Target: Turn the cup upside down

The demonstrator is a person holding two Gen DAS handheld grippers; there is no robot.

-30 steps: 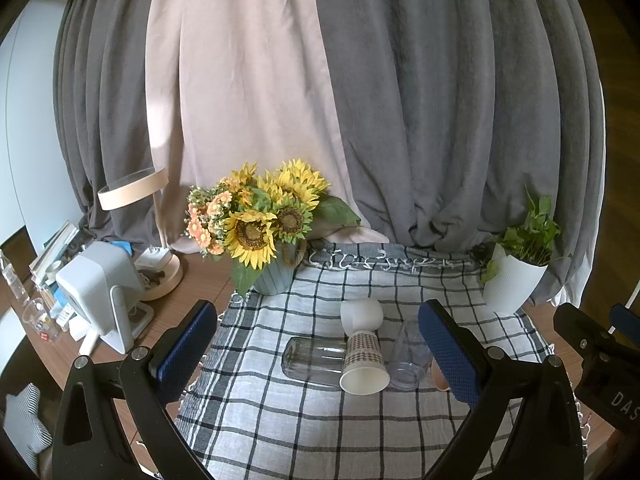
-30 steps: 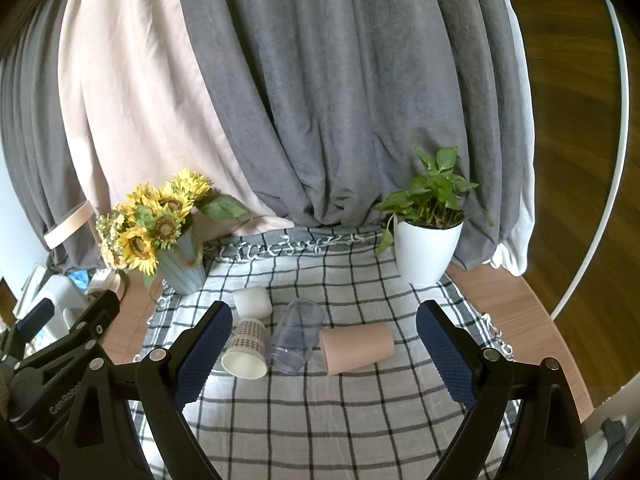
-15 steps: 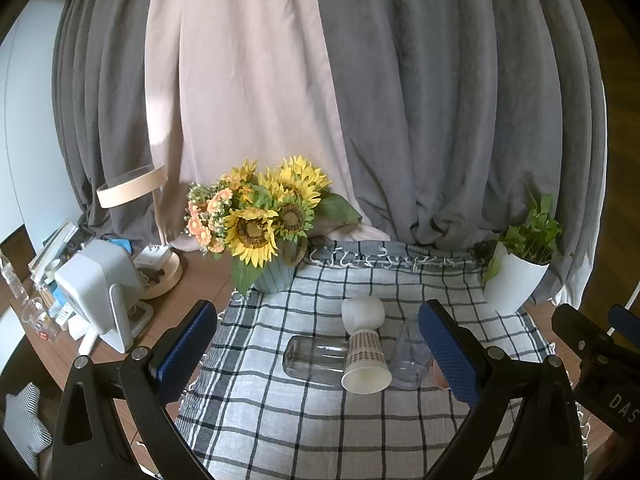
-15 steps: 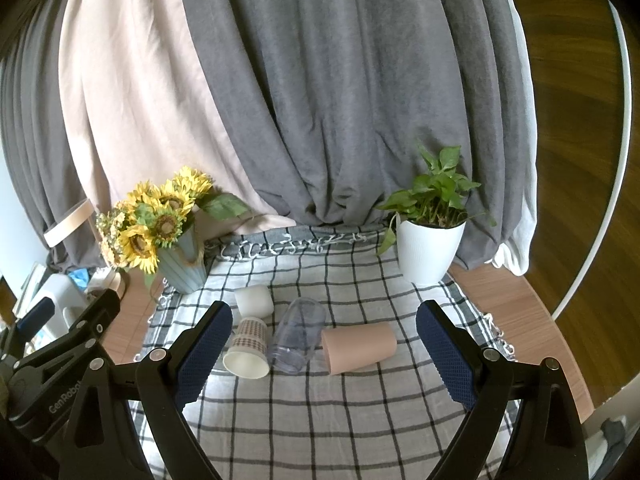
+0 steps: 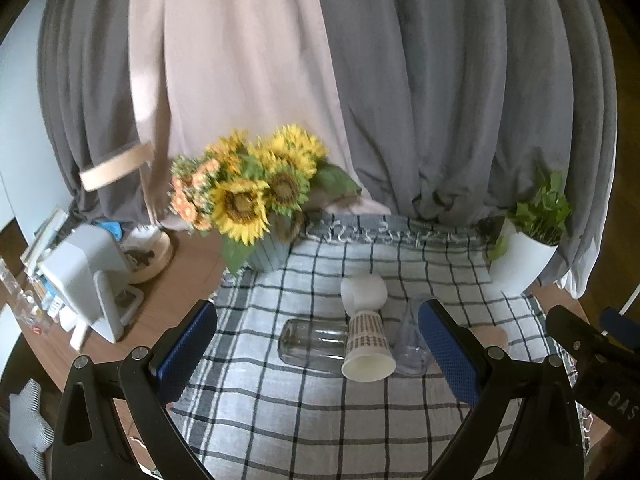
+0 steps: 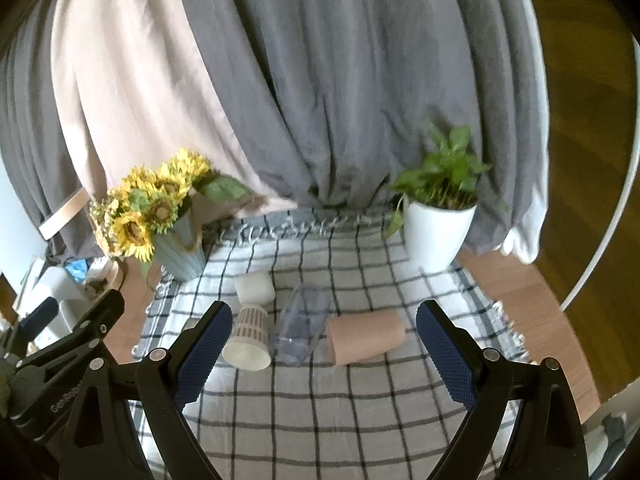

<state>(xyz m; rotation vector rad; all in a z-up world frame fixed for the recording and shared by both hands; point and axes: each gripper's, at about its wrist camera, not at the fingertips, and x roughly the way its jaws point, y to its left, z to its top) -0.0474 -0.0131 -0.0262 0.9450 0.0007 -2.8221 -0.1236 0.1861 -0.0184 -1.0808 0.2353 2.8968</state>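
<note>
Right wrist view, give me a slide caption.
Open right gripper faces cups lying on a checked cloth.

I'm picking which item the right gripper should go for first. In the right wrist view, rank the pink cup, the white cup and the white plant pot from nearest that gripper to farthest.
1. pink cup: lying on its side, just ahead of the right gripper.
2. white cup: further back, to the left.
3. white plant pot: upright at the cloth's far right edge.
</note>
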